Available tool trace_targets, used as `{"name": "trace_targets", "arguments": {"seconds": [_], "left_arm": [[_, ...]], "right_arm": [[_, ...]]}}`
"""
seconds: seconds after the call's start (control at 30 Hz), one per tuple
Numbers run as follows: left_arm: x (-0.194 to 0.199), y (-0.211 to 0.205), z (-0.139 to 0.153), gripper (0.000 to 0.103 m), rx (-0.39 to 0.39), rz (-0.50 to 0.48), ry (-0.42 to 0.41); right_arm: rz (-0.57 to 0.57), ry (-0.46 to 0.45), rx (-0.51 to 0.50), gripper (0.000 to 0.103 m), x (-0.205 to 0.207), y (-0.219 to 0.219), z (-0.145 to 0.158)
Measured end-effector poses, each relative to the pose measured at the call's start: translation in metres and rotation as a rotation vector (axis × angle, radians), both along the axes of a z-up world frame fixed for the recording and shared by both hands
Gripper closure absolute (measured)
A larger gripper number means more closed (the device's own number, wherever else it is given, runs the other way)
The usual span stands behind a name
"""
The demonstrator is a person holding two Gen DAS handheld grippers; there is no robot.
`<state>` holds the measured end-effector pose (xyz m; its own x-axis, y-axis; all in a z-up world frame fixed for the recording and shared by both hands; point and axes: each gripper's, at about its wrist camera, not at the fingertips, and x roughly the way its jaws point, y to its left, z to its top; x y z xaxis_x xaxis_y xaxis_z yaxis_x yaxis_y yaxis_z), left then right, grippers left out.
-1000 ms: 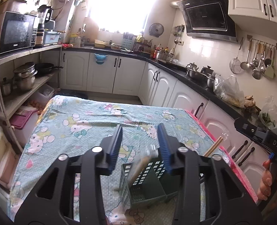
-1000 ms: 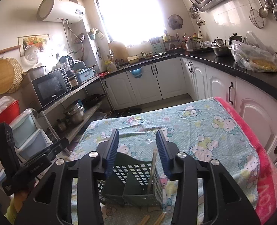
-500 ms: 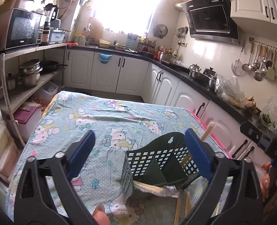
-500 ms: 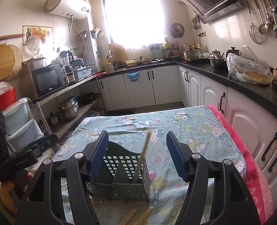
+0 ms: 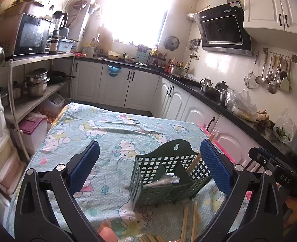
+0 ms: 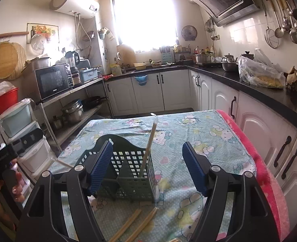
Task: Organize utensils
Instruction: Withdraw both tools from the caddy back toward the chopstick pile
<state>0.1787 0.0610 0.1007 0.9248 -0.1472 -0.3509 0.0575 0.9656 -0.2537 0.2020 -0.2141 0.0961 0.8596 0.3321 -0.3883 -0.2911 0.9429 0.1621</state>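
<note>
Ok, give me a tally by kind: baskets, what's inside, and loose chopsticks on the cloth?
Green basket: 1
Upright chopstick in it: 1
Plastic-wrapped bundle in it: 1
Loose chopsticks on the cloth: at least 3; the frame edge cuts off more
Total: at least 6

Chopsticks [image 5: 189, 219] lying in front of the green holder [image 5: 164, 173] run off the bottom edge in the left wrist view; count can't be told. In the right wrist view the loose sticks [image 6: 136, 223] are also cut at the bottom, and the left pad [image 6: 100, 166] of the right hand-held gripper [image 6: 146, 167] hides part of the holder's [image 6: 132, 171] left compartment. Wrapped item [image 5: 164, 181] inside holder: foil or plastic, can't tell which. Fingertip [image 5: 106, 232] at bottom edge blurred, mostly cropped. Hanging utensils [image 5: 273, 76] too small to sort by type.
</note>
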Motion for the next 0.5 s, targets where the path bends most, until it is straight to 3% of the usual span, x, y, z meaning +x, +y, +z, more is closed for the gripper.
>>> {"name": "trace_targets", "arguments": {"seconds": [0.5], "left_arm": [[-0.030,-0.002,-0.011,0.011,0.001,0.017,0.009]], "right_arm": [[0.031,0.005,-0.012,0.034,-0.030,-0.004,-0.010]]}}
